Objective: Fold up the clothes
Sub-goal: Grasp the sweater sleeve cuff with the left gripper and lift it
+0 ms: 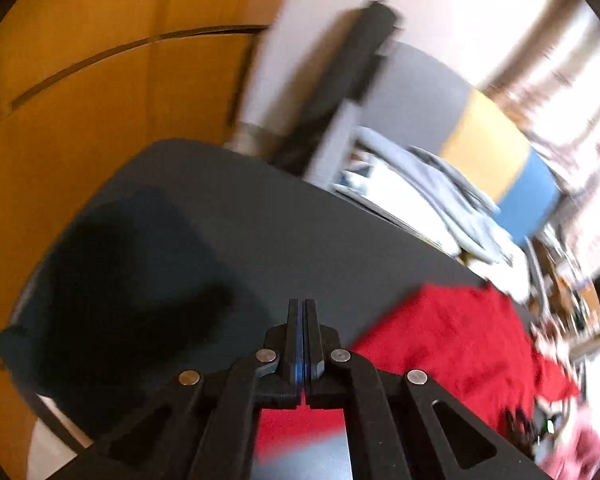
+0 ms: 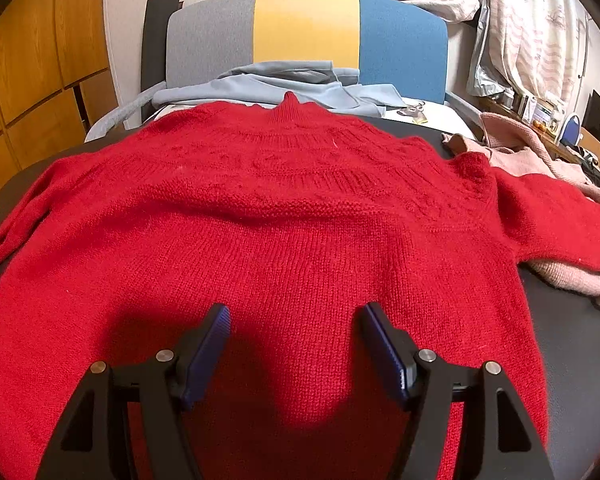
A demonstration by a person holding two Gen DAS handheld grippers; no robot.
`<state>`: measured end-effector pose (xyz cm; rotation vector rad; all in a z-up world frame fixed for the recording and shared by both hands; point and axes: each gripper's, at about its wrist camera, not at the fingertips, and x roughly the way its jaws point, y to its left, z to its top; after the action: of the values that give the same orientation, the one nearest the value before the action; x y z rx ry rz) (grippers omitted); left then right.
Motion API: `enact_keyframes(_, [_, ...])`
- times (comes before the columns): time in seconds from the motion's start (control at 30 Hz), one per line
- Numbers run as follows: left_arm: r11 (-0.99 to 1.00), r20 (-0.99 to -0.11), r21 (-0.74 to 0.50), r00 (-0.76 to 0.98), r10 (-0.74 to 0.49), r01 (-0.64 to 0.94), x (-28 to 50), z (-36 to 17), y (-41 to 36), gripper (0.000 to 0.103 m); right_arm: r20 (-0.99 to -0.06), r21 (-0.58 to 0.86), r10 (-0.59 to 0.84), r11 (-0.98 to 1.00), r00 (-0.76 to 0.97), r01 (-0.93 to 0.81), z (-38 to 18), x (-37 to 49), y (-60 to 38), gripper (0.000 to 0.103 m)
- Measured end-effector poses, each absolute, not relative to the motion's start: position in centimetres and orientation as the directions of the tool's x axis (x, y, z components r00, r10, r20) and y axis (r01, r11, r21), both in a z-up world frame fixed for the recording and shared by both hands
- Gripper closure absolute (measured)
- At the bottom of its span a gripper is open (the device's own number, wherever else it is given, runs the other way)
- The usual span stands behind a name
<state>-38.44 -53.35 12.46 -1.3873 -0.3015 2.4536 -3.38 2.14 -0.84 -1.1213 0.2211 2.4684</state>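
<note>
Blue-padded fingers (image 2: 384, 354) of right gripper (image 2: 294, 320) spread wide, empty, low over red sweater (image 2: 284, 232) laid flat on dark table (image 2: 572, 340), prob. so hem's reachable. Left gripper (image 1: 303, 308) pressed together, nothing pinched, over bare table w/ sweater alongside.

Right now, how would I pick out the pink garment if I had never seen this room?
Find the dark table with the big red sweater spread across it. Follow the sweater's sleeve to the right edge, where the pink knit lies bunched beside and partly under it. It is pale and crumpled; the red one lies flat.
</note>
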Motion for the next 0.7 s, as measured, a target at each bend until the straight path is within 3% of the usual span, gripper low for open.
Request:
enact_keyframes(0.07, [-0.931, -0.809, -0.329, -0.460, 0.366, -0.161, -38.4, 11.2, -53.3, 0.102, -0.749, -0.028, 0.306, -0.900, -0.588, -0.434, -0.8, -3.3, 2.2, 0.033])
enact_keyframes(0.13, [-0.921, -0.817, -0.340, -0.425, 0.390, -0.190, -37.1, 9.7, -52.3, 0.089, -0.749, -0.028, 0.306, -0.901, -0.588, -0.433, -0.8, -3.3, 2.2, 0.033])
enact_keyframes(0.17, [-0.913, -0.818, -0.334, -0.410, 0.404, -0.235, -36.1, 9.0, -51.5, 0.067, -0.749, -0.029, 0.306, -0.901, -0.588, -0.433, -0.8, -3.3, 2.2, 0.033])
enact_keyframes(0.2, [-0.902, -0.818, -0.324, -0.394, 0.419, -0.285, -34.9, 8.4, -50.7, 0.039, -0.749, -0.030, 0.307, -0.901, -0.587, -0.433, -0.8, -3.3, 2.2, 0.033])
enact_keyframes(0.27, [-0.899, -0.819, -0.243, -0.420, 0.392, -0.364, -32.4, 7.6, -49.4, 0.011, -0.750, -0.033, 0.309, -0.901, -0.585, -0.433, -0.8, -3.3, 2.2, 0.033])
enact_keyframes(0.4, [-0.846, -0.835, -0.064, -0.435, 0.336, -0.530, -27.9, 5.6, -46.6, 0.010, -0.750, -0.037, 0.312, -0.901, -0.584, -0.433, -0.8, -3.3, 2.1, 0.033])
enact_keyframes(0.53, [-0.698, -0.795, 0.324, -0.584, 0.165, -0.639, -23.4, 2.7, -43.7, 0.010, -0.750, -0.044, 0.316, -0.901, -0.582, -0.432, -0.8, -3.3, 2.1, 0.032])
enact_keyframes(0.6, [-0.617, -0.772, 0.446, -0.628, 0.103, -0.649, -22.4, 1.0, -43.3, 0.010, -0.750, -0.044, 0.315, -0.901, -0.582, -0.431, -0.8, -3.3, 2.2, 0.032])
enact_keyframes(0.7, [-0.554, -0.792, 0.494, -0.609, 0.030, -0.670, -22.9, -1.7, -43.6, 0.010, -0.750, -0.046, 0.316, -0.901, -0.581, -0.431, -0.8, -3.3, 2.2, 0.032])
